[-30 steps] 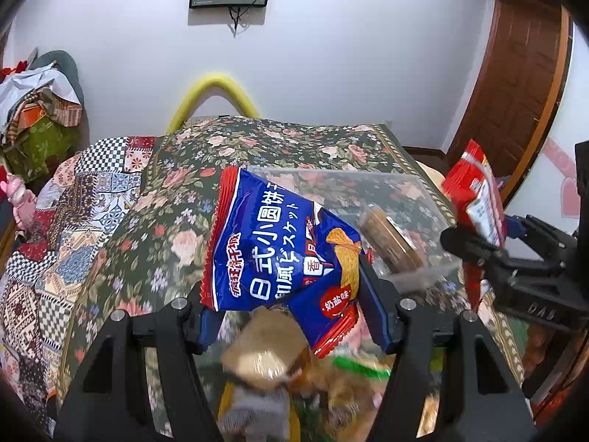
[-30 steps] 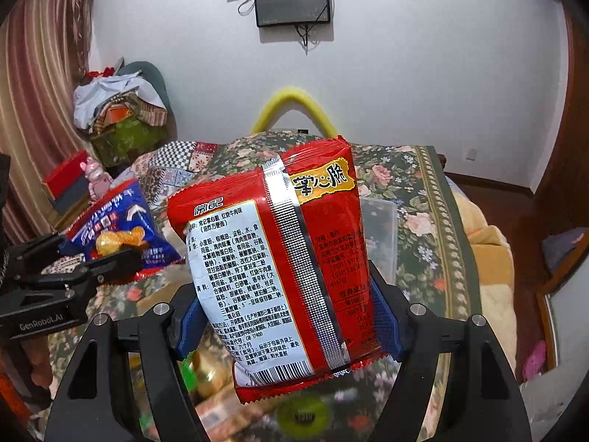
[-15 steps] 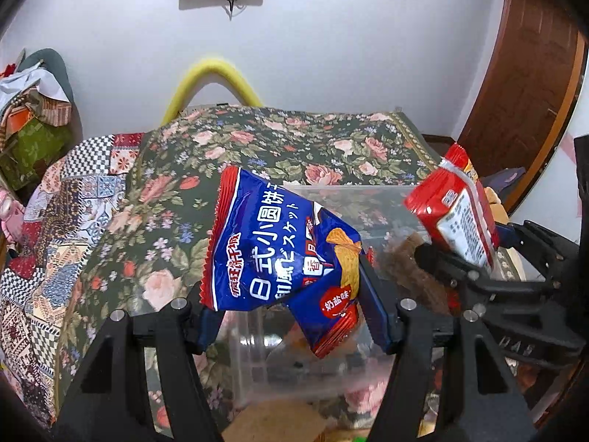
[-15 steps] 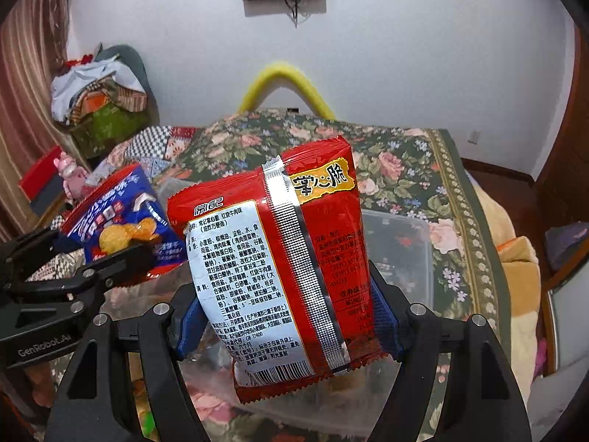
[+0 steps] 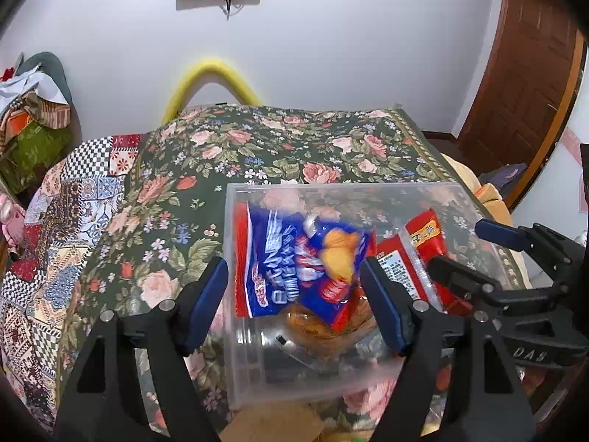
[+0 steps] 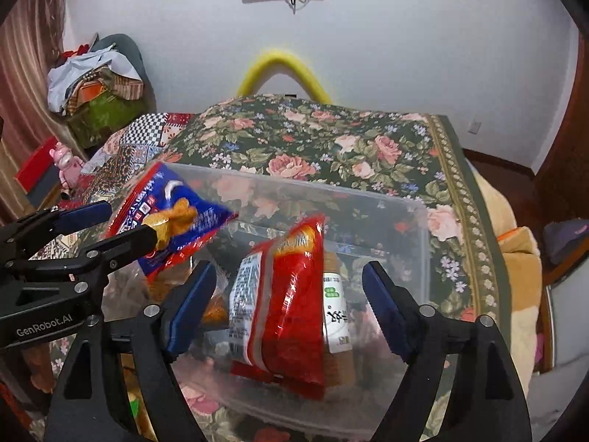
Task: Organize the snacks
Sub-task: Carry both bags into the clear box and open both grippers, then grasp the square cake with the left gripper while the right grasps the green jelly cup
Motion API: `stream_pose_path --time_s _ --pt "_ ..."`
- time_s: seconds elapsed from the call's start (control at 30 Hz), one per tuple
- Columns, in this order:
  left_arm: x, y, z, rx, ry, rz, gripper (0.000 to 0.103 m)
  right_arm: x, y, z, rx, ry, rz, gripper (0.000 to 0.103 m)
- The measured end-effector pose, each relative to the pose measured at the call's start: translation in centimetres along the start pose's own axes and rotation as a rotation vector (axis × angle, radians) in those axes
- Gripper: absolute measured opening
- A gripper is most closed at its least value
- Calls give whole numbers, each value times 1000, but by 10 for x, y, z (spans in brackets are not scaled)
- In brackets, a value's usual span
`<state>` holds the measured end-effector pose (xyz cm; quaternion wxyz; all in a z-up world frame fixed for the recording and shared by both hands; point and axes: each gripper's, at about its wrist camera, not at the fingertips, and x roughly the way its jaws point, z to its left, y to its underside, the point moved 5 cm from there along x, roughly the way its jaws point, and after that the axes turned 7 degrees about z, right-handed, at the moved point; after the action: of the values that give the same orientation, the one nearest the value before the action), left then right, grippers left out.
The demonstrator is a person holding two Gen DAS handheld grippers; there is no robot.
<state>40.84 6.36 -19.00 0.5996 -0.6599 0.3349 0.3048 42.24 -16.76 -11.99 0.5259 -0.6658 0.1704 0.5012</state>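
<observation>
Left wrist view: the left gripper [image 5: 294, 302] has just spread its jaws and grips nothing; the blurred blue biscuit bag [image 5: 294, 265] sits between them, over the clear plastic bin [image 5: 331, 187] at centre. The red noodle packet [image 5: 416, 254] lies right of it. A floral bedspread [image 5: 294, 140] surrounds the bin.

Right wrist view: the right gripper [image 6: 291, 313] has likewise just opened its jaws, free of the red packet standing in the bin at lower centre beside a labelled bottle [image 6: 337, 305].

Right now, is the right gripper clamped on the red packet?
No, the right gripper is open, its pads clear of the red packet.
</observation>
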Motion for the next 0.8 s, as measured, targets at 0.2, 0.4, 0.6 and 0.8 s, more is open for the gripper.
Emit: stream_pose_path --time_s 0.2,0.4,0.6,0.8 --pt "-39 12 3 26 -7 -34 78 -28 5 -4 -2 0 -48 80" --pt "-73 34 12 25 -4 -45 82 -60 24 -9 -1 -9 -88 80" --pt "-88 66 22 26 -22 -9 83 -77 52 -15 20 -15 -90 82" --pt "-84 101 30 12 -32 48 83 -81 82 -15 31 -14 -62 82"
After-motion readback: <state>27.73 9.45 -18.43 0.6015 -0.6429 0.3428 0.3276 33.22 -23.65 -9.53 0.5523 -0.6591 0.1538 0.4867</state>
